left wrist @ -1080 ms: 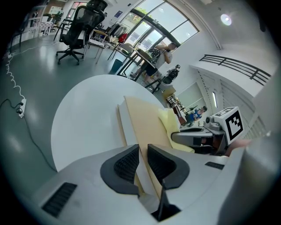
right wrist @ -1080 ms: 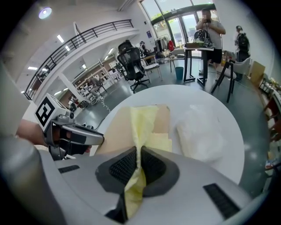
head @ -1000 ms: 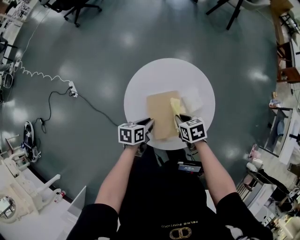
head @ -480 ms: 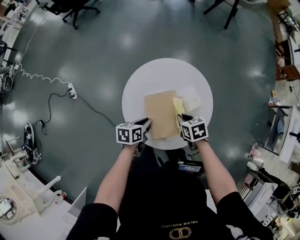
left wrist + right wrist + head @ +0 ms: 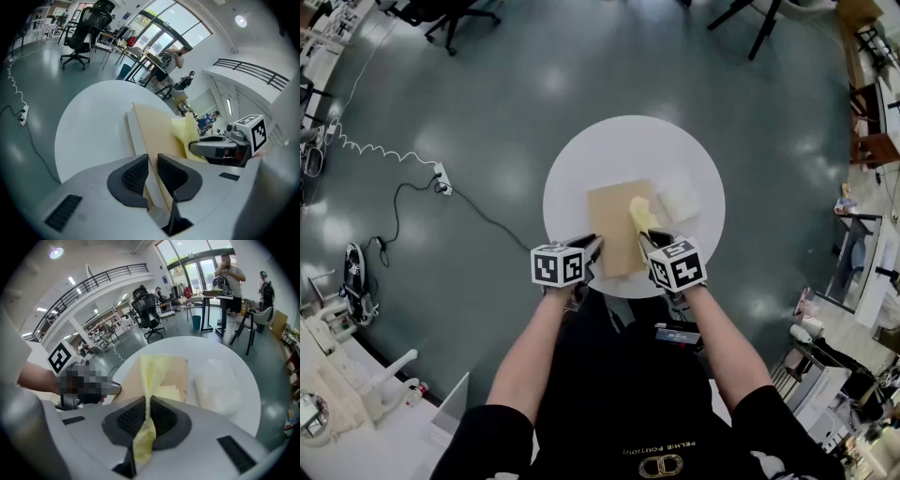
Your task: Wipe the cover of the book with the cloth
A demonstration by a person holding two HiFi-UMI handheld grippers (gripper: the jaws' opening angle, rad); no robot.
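Book (image 5: 614, 225), tan cover up, is lying on the round white surface (image 5: 619, 150), toward the edge nearest the person.

Head view: left gripper (image 5: 592, 251) is meeting the book's near left corner. Right gripper (image 5: 649, 246) is carrying the yellow cloth (image 5: 642, 214), which is draping onto the right half of the cover. A white folded pad (image 5: 680, 199) is sitting just beside the book, on its right.

Left gripper view: jaws are clamping the book's near edge between the pads, steadying it, I judge. Cloth is showing beyond, bunched on the cover.

Right gripper view: jaws are pressing together on the cloth. One tail is hanging back through them and the rest is trailing forward over the cover.

Step in hand, as I'm reading it: the wiping itself, with the cover's left side not under the cloth. Next move is calling for dragging the cloth flatter across the cover while the left grip stops the book sliding.

Writing: cover is showing no title I can make out. Gripper cubes are carrying black-and-white square markers only. Pale lettering on the person's dark top is appearing upside down, too small to trust.
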